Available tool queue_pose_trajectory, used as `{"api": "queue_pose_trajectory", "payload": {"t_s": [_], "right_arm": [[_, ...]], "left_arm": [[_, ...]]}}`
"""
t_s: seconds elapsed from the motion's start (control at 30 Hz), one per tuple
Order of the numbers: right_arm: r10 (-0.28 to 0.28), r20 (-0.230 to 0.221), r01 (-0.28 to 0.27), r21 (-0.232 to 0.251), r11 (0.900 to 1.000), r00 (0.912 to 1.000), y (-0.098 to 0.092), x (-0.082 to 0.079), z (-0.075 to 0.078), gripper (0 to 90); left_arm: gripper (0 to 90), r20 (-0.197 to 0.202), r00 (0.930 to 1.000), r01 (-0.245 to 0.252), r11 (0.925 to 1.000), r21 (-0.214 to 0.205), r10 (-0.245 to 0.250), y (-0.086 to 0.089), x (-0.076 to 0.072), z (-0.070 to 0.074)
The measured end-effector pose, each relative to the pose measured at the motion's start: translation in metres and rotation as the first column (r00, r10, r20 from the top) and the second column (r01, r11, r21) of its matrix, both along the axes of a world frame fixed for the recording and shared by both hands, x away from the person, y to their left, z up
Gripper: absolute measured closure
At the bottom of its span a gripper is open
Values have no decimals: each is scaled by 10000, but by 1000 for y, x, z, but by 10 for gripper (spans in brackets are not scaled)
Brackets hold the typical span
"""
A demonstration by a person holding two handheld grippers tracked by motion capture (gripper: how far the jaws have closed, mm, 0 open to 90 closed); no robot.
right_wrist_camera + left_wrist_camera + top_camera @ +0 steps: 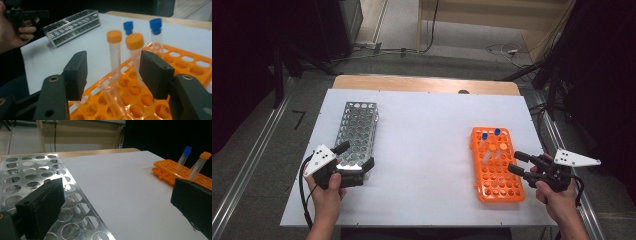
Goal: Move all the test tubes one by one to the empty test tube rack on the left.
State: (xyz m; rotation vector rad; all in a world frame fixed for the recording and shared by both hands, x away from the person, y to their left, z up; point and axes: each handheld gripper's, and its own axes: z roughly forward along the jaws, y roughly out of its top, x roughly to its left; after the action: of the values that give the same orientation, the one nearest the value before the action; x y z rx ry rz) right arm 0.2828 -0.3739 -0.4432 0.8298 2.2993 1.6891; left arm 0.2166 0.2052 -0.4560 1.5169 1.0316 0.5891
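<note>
A silver metal tube rack lies on the left of the white table. My left gripper hangs over its near end, jaws wide open: one jaw is above the rack's holes, the other over bare table. On the right stands an orange tube rack. It holds two blue-capped tubes, two orange-capped tubes and a clear uncapped tube. My right gripper is at that rack's right side, open. The tubes stand in front of and between its jaws, untouched.
The table's wooden far edge borders a floor with cables. Metal rails run along both sides of the table. A broad bare stretch of white table lies between the two racks.
</note>
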Motion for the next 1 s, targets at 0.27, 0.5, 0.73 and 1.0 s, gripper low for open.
{"api": "queue_pose_trajectory", "payload": {"t_s": [0.27,0.5,0.73,1.0], "right_arm": [[759,-442,-795,-873,9930,9961,3,2,-16,526],[1023,-834,-1125,-1293,9852,9913,-2,6,-31,580],[1180,-1008,-1327,-1545,9790,9879,-6,9,-40,605],[779,-734,-896,-1727,9809,9943,-11,10,-40,737]], "left_arm": [[0,-27,10000,34,10000,19,-34,1,0,0],[0,-42,10000,25,10000,15,-25,0,0,0],[0,-80,10000,40,10000,2,-40,-1,1,-1],[0,-73,10000,49,10000,39,-49,-2,1,-1]]}}
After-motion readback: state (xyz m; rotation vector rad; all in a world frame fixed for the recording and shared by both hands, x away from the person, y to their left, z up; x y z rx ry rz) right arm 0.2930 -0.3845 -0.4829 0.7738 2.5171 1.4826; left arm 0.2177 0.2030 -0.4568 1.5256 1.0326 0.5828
